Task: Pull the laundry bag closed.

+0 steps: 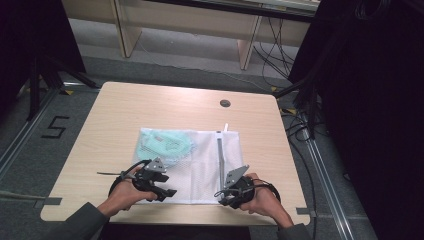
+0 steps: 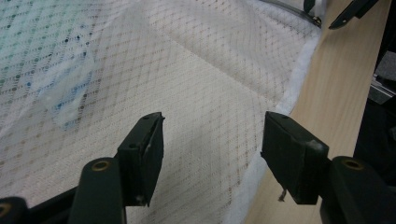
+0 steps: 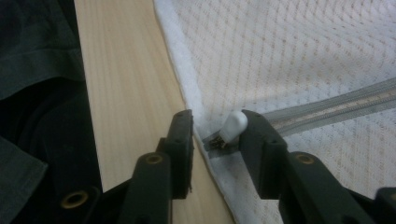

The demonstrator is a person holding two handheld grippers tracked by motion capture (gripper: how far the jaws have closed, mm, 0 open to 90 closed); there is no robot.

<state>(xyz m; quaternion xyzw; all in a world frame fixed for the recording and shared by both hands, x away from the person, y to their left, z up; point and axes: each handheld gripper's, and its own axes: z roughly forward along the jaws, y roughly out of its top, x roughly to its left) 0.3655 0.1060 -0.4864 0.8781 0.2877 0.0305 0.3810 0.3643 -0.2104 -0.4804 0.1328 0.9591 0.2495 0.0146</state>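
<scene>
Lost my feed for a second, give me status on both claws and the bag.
Left claw open over mesh bag near its edge. Right claw open around white zipper pull, not clamped. Teal item inside bag. Nothing blocking.

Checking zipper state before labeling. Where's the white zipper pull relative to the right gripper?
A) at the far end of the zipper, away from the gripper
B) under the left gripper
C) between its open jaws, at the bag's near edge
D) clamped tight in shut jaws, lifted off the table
C: in the right gripper view the white zipper pull sits between the right gripper's parted jaws, at the edge of the mesh bag.
</scene>
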